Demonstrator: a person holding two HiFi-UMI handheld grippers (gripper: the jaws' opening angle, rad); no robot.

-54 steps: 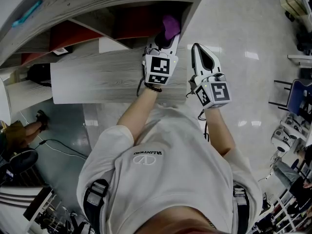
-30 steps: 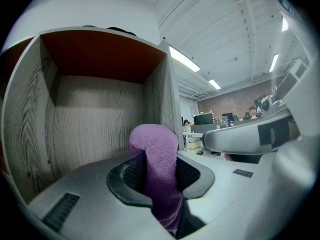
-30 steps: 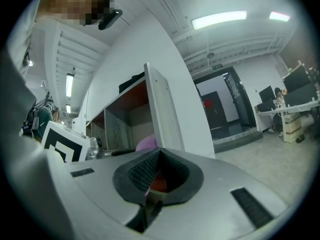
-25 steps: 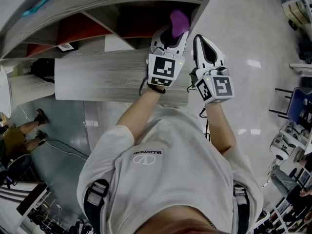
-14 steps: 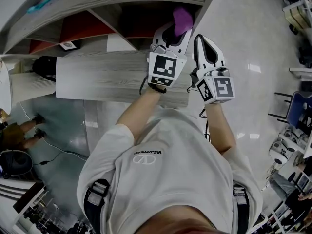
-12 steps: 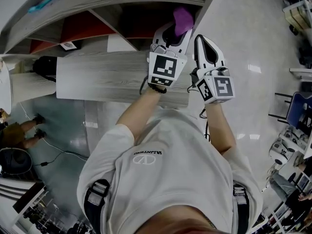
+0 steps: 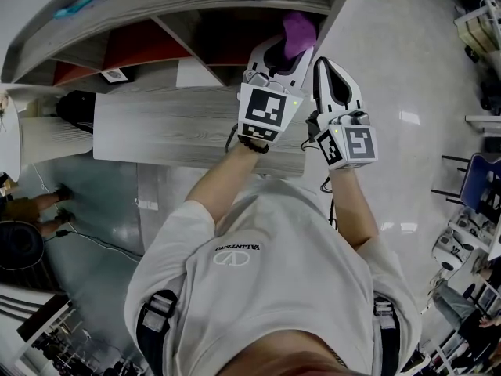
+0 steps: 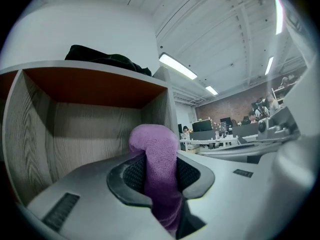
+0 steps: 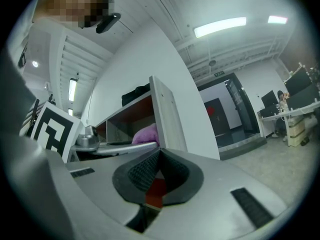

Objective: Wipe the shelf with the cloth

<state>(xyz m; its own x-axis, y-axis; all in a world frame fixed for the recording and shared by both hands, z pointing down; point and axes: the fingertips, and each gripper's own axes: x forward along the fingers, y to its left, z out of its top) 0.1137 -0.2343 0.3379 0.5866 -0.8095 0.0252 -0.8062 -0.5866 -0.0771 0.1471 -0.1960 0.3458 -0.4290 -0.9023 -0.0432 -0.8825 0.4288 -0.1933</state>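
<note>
shelf [image 7: 172, 128]: wood-grain unit, open compartment with brown ceiling at its right end

left gripper [image 7: 275, 57]: jaws pinching purple cloth [image 7: 299, 31]; cloth tuft pokes past tips at mouth of that compartment, contact with shelf board unclear

right gripper [image 7: 330, 75]: jaws pressed together, empty, just outside shelf's right side panel

for good wipe: press cloth flat on compartment floor, sweep evenly, hold pinch firm, jaw tips off wood

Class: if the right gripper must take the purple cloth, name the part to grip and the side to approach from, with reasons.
Probably the rounded fold of the purple cloth, standing free beyond the left gripper's clamped jaws. Come from the compartment's open front: the grey wood-grain side wall stands between cloth and right gripper.
</note>
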